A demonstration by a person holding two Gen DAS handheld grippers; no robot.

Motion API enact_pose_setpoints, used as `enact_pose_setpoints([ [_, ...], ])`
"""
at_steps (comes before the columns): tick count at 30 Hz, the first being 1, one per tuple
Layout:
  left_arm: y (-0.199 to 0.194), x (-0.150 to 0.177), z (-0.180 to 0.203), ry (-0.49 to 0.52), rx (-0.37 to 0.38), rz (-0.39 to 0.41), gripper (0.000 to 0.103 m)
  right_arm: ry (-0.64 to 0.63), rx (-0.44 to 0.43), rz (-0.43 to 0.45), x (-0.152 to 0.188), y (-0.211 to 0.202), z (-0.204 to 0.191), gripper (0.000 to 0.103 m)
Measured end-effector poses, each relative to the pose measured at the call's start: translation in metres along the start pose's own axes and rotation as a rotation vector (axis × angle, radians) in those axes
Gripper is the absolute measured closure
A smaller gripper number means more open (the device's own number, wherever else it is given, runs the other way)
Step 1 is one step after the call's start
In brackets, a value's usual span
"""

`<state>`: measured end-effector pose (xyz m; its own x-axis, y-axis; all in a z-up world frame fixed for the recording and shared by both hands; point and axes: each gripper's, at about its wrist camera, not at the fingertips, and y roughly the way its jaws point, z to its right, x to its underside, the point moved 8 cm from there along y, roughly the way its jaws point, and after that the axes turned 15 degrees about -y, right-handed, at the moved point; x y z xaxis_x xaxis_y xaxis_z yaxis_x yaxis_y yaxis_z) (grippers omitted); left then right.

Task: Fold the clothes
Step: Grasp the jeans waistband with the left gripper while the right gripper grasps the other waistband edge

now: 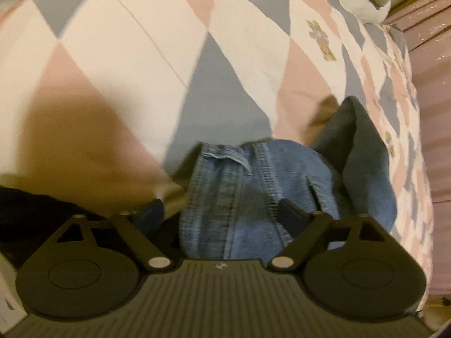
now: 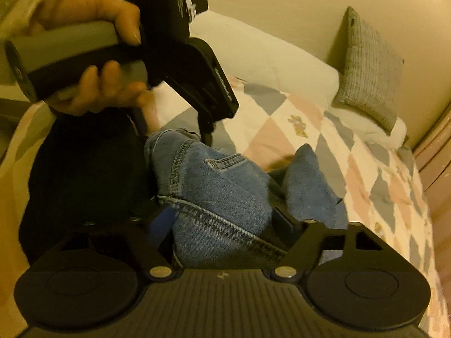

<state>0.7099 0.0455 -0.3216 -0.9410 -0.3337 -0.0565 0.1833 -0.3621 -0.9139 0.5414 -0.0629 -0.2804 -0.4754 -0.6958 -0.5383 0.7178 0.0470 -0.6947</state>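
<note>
Blue denim jeans point(image 1: 234, 197) hang bunched over a bedspread point(image 1: 126, 56) of pink, grey and white triangles. In the left wrist view my left gripper point(image 1: 220, 211) is shut on a thick fold of denim with a seam and a belt loop. A darker flap of the jeans point(image 1: 363, 140) sticks up to the right. In the right wrist view my right gripper point(image 2: 225, 218) is shut on the jeans point(image 2: 220, 186) along a stitched edge. A hand point(image 2: 93, 90) holds my left gripper point(image 2: 174, 129) above, its fingers down on the far end of the same jeans.
A black garment point(image 2: 79, 169) lies on the bed left of the jeans. A grey pillow point(image 2: 369, 64) and a white pillow point(image 2: 253, 56) lean on the wall at the head. A pink bed frame point(image 2: 434, 152) borders the right edge.
</note>
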Motion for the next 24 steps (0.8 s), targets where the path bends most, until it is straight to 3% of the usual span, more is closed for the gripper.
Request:
enact_pose_setpoints([
  [2,0.002,0.006,0.006,0.002,0.016,-0.011,0.042,-0.006,0.008,-0.003,0.002,-0.003,0.002,0.053],
  [5,-0.019,0.013,0.022,0.049,0.067,0.032,0.076,0.049,0.031,0.007,0.007,-0.014,0.014,0.062],
  [9,-0.078,0.028,0.058,0.108,0.235,0.095,0.077,0.235,0.1,0.054,0.018,-0.049,0.053,0.069],
  [13,-0.152,0.072,0.119,0.264,0.387,0.165,0.077,0.474,0.124,0.133,0.039,-0.106,0.094,0.072],
  [17,-0.22,0.16,0.183,0.449,0.578,0.165,0.078,0.757,0.126,0.223,0.09,-0.186,0.107,0.074],
  [19,-0.246,0.223,0.211,0.551,0.665,0.13,0.081,0.911,0.112,0.267,0.124,-0.227,0.101,0.075],
  [21,-0.261,0.297,0.234,0.659,0.728,0.069,0.084,1.076,0.101,0.305,0.17,-0.269,0.082,0.075],
  [24,-0.259,0.418,0.253,0.788,0.795,-0.099,0.084,1.318,0.096,0.32,0.248,-0.336,0.033,0.076],
])
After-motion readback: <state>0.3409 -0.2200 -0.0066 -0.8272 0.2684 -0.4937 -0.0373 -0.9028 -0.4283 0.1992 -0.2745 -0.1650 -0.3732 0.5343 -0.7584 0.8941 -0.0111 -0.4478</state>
